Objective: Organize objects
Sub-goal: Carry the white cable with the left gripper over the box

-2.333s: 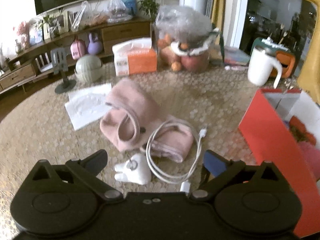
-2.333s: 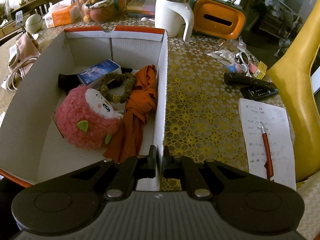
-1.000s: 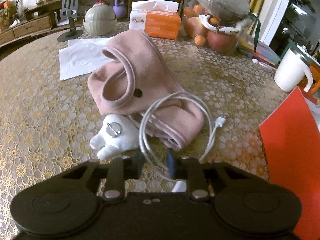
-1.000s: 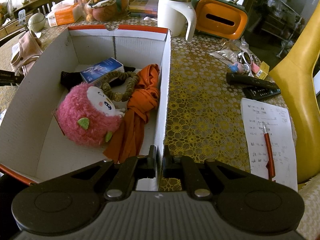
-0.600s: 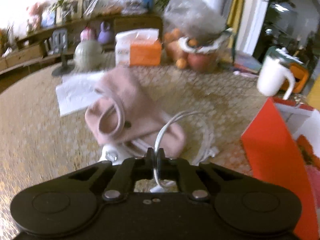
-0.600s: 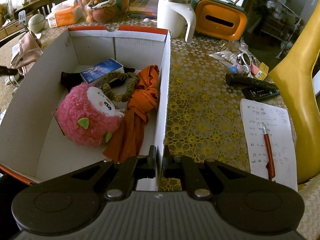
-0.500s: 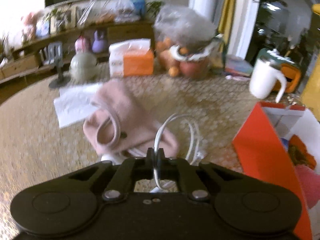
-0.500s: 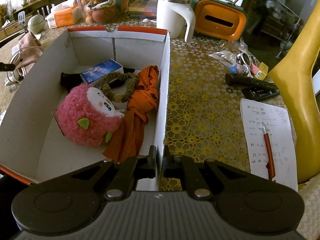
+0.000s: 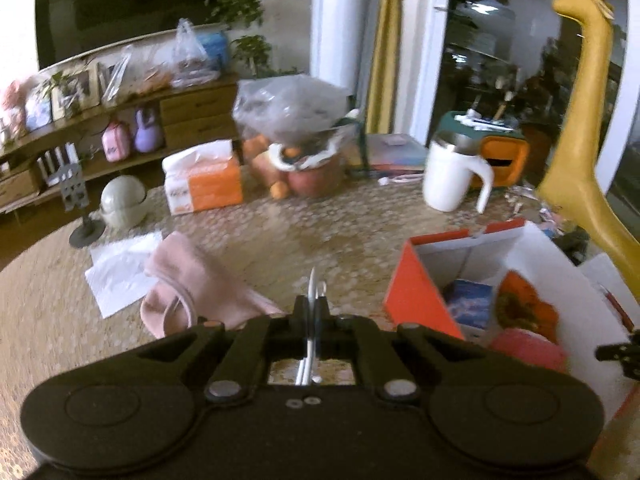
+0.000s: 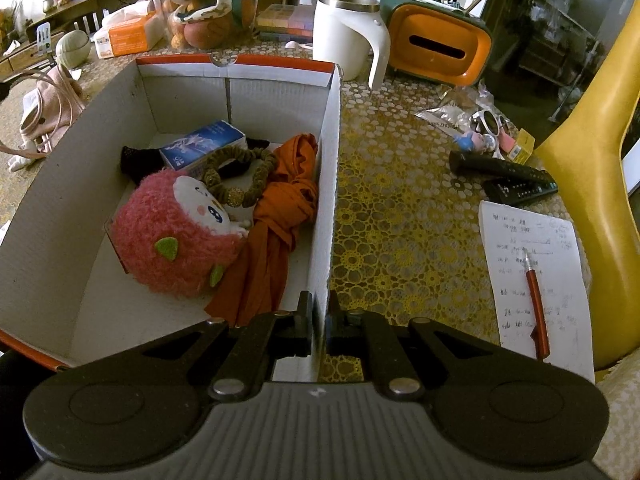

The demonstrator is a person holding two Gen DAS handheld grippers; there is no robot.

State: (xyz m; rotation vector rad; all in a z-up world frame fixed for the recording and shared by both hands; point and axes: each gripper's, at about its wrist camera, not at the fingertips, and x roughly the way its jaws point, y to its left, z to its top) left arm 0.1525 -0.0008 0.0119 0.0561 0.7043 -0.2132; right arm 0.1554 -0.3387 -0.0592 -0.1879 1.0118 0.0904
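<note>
My left gripper (image 9: 311, 312) is shut on a white charging cable (image 9: 311, 286) and holds it lifted above the table, left of the red-and-white cardboard box (image 9: 412, 292). The cable loop (image 10: 60, 92) hangs at the far left of the right wrist view. My right gripper (image 10: 319, 320) is shut on the box's right wall (image 10: 326, 200). Inside the box lie a pink plush toy (image 10: 176, 240), an orange cloth (image 10: 280, 216), a blue packet (image 10: 202, 146) and a brown hair tie (image 10: 240, 176). A pink pouch (image 9: 192, 292) lies on the table.
On the table stand a white mug (image 9: 452, 176), an orange tissue pack (image 9: 204, 180), a bag of fruit (image 9: 296, 136) and an orange tissue holder (image 10: 438, 42). Right of the box lie remotes (image 10: 508, 176), a note with a red pen (image 10: 534, 296) and a yellow chair (image 10: 592, 160).
My left gripper closed on the cable, lifted it off the table and swung right toward the box. The right gripper has stayed on the box wall.
</note>
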